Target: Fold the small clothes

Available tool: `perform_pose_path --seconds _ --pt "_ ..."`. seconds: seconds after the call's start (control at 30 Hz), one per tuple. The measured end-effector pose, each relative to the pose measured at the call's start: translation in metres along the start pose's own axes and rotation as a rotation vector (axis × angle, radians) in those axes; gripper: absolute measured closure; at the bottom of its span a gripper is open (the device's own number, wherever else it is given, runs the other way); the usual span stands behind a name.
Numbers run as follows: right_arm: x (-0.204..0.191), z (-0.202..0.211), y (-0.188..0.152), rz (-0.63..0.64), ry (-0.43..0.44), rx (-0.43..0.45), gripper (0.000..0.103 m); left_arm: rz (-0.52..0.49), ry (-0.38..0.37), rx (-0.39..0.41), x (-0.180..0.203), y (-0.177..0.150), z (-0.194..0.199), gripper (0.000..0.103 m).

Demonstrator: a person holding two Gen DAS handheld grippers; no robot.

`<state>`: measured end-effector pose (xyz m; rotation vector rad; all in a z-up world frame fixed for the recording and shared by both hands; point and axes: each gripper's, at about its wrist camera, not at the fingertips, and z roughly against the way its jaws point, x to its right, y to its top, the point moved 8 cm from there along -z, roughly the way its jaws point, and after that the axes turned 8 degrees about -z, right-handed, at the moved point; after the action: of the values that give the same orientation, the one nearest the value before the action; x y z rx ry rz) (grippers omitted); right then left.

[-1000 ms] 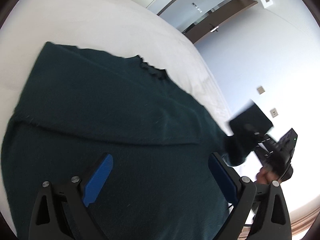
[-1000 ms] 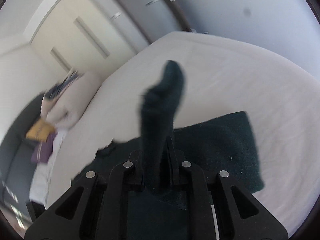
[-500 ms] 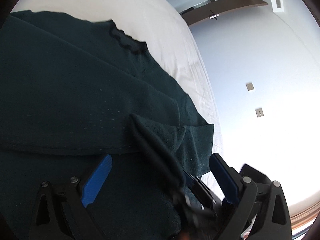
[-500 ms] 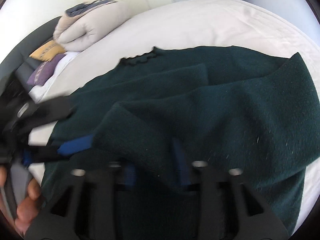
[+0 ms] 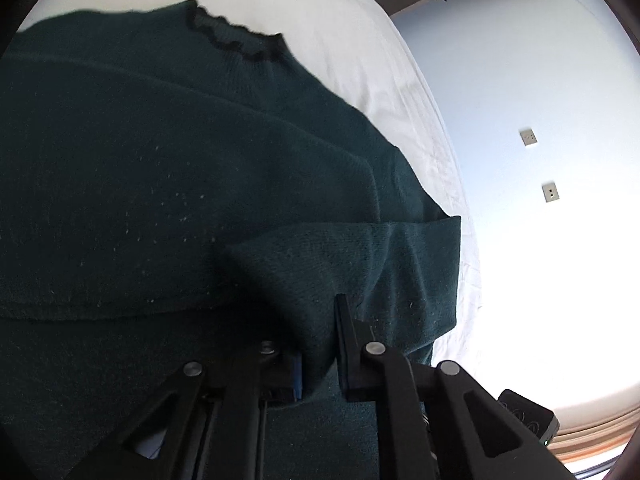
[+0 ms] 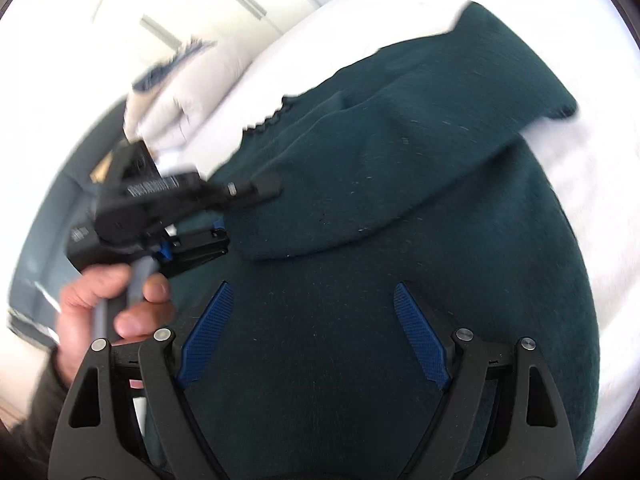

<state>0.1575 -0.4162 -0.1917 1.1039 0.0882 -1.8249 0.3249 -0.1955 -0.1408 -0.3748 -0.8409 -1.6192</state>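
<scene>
A dark green sweater (image 5: 160,180) lies flat on the white bed (image 5: 340,32), its frilled collar (image 5: 236,40) at the far end. One sleeve (image 5: 360,264) is folded across the body. My left gripper (image 5: 318,344) is shut on the end of that sleeve. The right wrist view shows the same left gripper (image 6: 248,216) at the left, in a person's hand (image 6: 120,300), clamped on the sleeve's end. My right gripper (image 6: 312,292) hovers over the sweater (image 6: 400,160). Its jaws are opening, and nothing is pinched between the blue pads (image 6: 208,332).
White bedsheet (image 6: 580,160) surrounds the sweater on the right. Pillows (image 6: 192,92) are piled at the head of the bed, with a grey sofa behind them. A wall with two sockets (image 5: 528,137) lies past the bed's edge.
The right gripper carried the sleeve over the sweater, let go and opened. The left gripper came in open and closed on the sleeve's end.
</scene>
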Motion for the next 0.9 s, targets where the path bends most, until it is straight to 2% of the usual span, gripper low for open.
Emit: perform_pose_path --seconds 0.2,0.43,0.57,0.73,0.9 --pt "0.012 0.012 0.002 -0.042 0.058 0.032 0.02 -0.082 0.047 0.101 0.004 0.027 0.047 0.093" --pt "0.021 0.008 0.002 -0.038 0.056 0.048 0.02 -0.04 0.132 0.175 -0.05 0.05 0.097 0.093" --pt "0.023 0.009 0.001 -0.029 0.047 0.054 0.02 0.001 0.161 0.167 -0.081 0.05 0.101 0.093" --pt "0.025 0.015 0.003 -0.067 0.054 0.06 0.02 0.035 0.186 0.124 -0.115 0.038 0.089 0.092" --pt "0.024 0.019 0.009 -0.104 0.062 0.062 0.02 0.039 0.177 0.14 -0.121 0.033 0.087 0.092"
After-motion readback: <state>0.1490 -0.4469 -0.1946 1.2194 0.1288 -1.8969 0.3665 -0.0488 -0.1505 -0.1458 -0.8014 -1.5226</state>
